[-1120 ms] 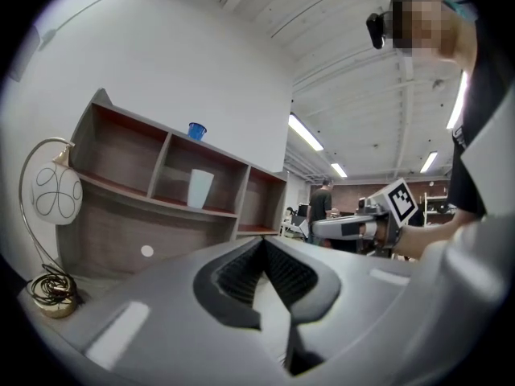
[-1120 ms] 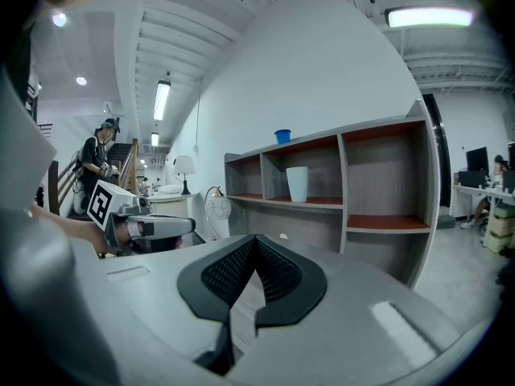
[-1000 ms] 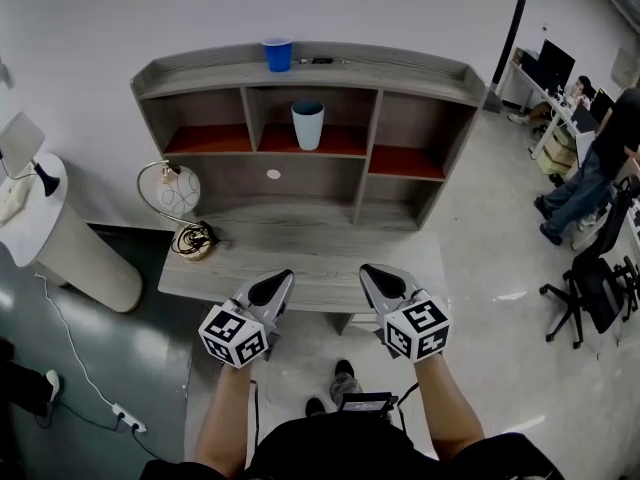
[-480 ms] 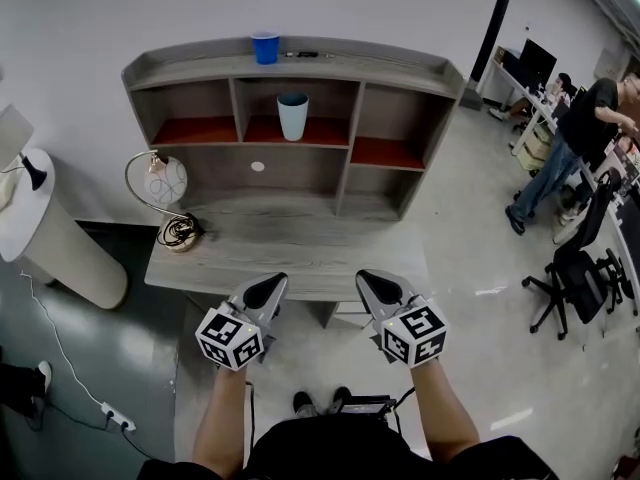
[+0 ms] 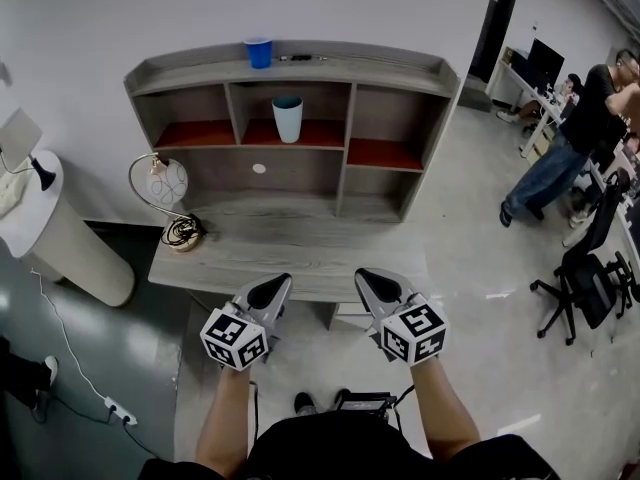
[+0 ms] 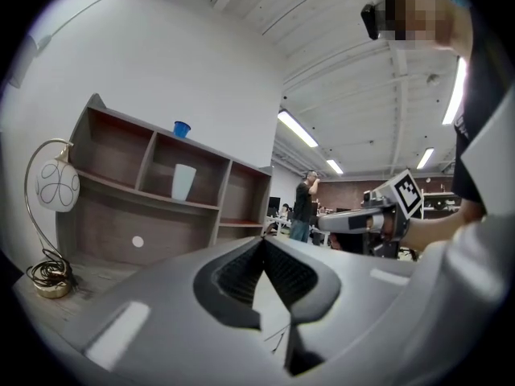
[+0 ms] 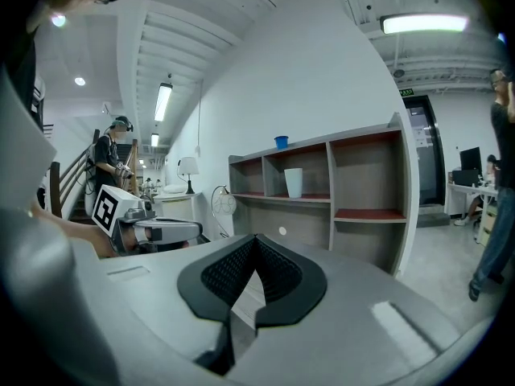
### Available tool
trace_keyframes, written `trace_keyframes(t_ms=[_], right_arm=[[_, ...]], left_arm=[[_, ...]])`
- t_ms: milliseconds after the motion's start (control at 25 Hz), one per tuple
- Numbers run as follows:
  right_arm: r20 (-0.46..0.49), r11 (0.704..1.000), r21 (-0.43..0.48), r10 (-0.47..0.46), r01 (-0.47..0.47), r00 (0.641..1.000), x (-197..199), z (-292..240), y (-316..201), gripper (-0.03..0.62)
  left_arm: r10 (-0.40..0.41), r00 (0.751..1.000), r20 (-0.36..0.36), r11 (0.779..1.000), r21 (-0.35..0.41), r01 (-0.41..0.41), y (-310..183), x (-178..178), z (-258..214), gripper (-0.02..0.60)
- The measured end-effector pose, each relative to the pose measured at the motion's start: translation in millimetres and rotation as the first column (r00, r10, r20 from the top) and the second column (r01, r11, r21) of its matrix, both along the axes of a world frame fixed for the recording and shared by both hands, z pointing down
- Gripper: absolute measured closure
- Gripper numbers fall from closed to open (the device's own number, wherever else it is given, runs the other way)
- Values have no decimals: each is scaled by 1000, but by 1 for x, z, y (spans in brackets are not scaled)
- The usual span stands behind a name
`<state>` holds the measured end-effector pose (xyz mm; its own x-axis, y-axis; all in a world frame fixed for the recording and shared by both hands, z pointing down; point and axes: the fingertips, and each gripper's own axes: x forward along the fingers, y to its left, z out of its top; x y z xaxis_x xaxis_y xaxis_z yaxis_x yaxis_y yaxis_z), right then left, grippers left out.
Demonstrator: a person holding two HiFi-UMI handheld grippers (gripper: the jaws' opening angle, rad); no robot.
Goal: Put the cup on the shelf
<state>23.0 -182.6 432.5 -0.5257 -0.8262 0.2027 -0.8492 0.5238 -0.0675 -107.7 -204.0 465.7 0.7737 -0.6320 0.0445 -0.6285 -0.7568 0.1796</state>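
My left gripper (image 5: 273, 286) and right gripper (image 5: 371, 282) are both clenched on nothing, tips meeting, held side by side just off the near edge of the desk (image 5: 300, 253). Neither cup is in hand. A blue cup (image 5: 258, 52) stands on top of the shelf unit (image 5: 400, 76), and a tall pale cup (image 5: 287, 118) stands upright in its upper middle compartment. I cannot tell which one the task means; both look shelved already. As I judge it, reaching in with closed jaws would knock a cup over instead of gripping it. That compartment looks tight for spreading my jaws, and my left side could snag the globe lamp (image 5: 165, 182) or its coiled cord (image 5: 188, 234)
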Motion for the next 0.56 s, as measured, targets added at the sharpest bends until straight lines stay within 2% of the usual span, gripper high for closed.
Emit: trace_keyframes(t_ms=[560], right_arm=[[21,998,25,-50,50,999,9,-7,-6,582]], left_arm=[[-31,999,8,999,22,31,0,13,-15,581]])
